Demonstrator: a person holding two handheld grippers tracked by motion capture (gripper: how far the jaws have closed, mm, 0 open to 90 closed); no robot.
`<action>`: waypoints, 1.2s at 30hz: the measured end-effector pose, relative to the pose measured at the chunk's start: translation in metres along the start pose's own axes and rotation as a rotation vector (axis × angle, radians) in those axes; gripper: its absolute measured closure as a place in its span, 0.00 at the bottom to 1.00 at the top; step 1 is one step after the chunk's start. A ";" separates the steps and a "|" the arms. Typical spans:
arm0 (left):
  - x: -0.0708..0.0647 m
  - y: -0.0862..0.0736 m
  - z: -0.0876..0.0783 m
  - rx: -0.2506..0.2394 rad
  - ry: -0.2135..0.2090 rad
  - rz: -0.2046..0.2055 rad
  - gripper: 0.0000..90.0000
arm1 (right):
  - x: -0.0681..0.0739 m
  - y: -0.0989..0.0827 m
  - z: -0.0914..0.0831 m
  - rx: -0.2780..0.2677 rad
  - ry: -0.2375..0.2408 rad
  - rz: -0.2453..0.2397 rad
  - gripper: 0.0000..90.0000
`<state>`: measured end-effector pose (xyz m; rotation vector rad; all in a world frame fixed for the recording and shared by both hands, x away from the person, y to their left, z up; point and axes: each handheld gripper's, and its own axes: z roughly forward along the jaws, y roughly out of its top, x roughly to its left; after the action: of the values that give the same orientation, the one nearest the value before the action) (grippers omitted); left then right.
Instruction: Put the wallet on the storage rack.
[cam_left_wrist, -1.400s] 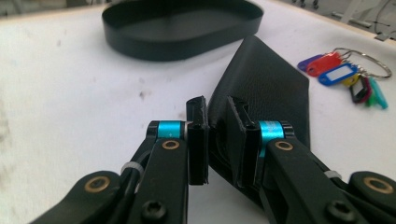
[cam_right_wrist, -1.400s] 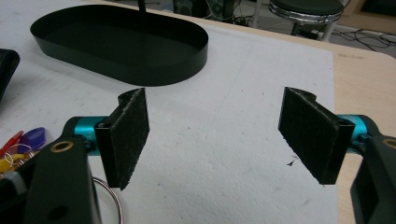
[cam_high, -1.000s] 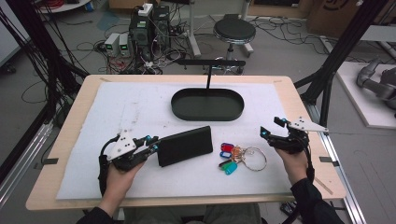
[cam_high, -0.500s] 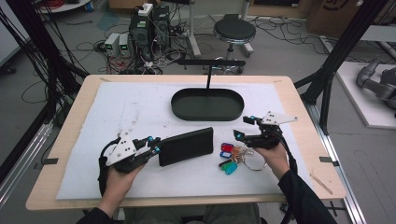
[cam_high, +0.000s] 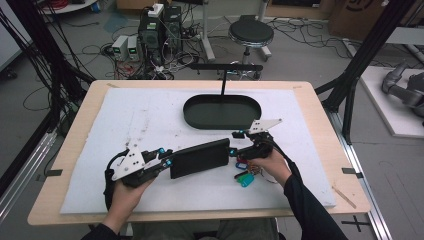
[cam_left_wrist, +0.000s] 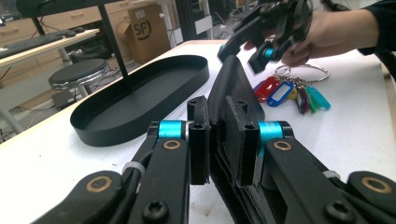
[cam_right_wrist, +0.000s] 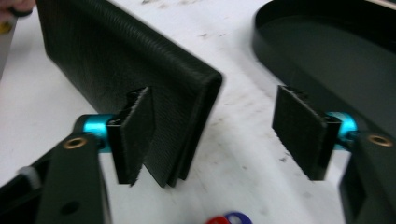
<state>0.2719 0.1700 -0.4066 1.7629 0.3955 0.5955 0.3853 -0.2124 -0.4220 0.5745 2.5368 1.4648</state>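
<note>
a: how do the left tongs (cam_high: 166, 159) stand?

b: clamped tight on the near end of the black wallet (cam_high: 200, 157). in the left gripper view both pads press flat on its edge, and the wallet (cam_left_wrist: 233, 93) stands up on its long edge between them, over the counter's white mat (cam_high: 150, 120).

a: and the right tongs (cam_high: 234, 143)?

b: wide apart, and they've just been closing a little. the wallet's far end sits between the jaws in the right gripper view: the left pad (cam_right_wrist: 133, 133) lies against or just beside the wallet (cam_right_wrist: 140, 79), too blurred to tell which, while the other pad (cam_right_wrist: 301, 130) stands well clear. no grip there.

a: what's it made of?

b: pebbled, leather-like cover, a long flat rectangle, folded, with layered edges at the corner. the pads are ribbed black rubber on blue metal collars.

a: what else is around?

b: a shallow black oval tray (cam_high: 222, 111) with a smooth matte wall, just beyond the wallet. a bunch of keys (cam_high: 247, 172) on a metal ring with coloured plastic tags, red, blue and teal, lies under the right hand (cam_high: 270, 162).

a: what differs from a second ago?

b: the right hand was out by the right edge of the mat, beyond the keys; it has crossed over them to the wallet's end. the left hand (cam_high: 130, 192) and wallet have kept their place.
</note>
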 end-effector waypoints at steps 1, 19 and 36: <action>0.000 0.000 0.000 0.000 0.000 0.000 0.88 | 0.000 0.000 0.000 0.000 0.000 0.000 0.36; 0.004 -0.007 0.004 0.031 -0.018 -0.034 0.83 | 0.016 0.006 -0.014 0.035 0.042 -0.193 0.84; 0.029 -0.027 0.035 0.159 -0.100 -0.145 0.38 | 0.021 0.000 -0.017 0.064 0.067 -0.229 0.85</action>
<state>0.3168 0.1655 -0.4338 1.8885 0.5073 0.3795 0.3604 -0.2177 -0.4118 0.2352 2.6060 1.3482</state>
